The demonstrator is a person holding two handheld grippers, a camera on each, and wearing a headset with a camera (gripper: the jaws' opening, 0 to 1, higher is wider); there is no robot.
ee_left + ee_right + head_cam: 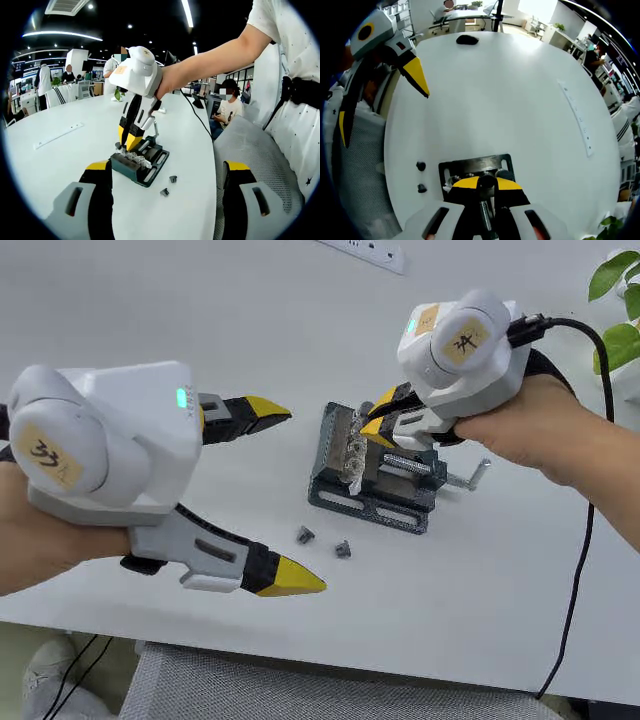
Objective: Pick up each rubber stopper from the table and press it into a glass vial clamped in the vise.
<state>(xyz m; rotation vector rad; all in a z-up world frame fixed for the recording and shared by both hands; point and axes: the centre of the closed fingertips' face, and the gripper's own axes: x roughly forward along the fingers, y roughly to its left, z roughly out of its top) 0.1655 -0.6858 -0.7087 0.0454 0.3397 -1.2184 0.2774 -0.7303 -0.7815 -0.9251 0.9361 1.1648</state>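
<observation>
Head view: right hand-held gripper [378,413] tight on stopper [486,181] over clamped vials [355,452]; left hand-held gripper [301,500] agape.

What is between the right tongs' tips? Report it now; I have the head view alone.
Observer: In the right gripper view a dark round stopper appears pinched between the yellow tips of the right tongs, directly above the vise.
Operator: Give me the tongs' angle from the side.
Observer: The left gripper view shows them pointing steeply down, tips at the tops of the vials clamped in the vise.
Operator: Name anything at the table's far edge.
Observer: The right gripper view shows a flat dark object lying there, well away from the vise.
</observation>
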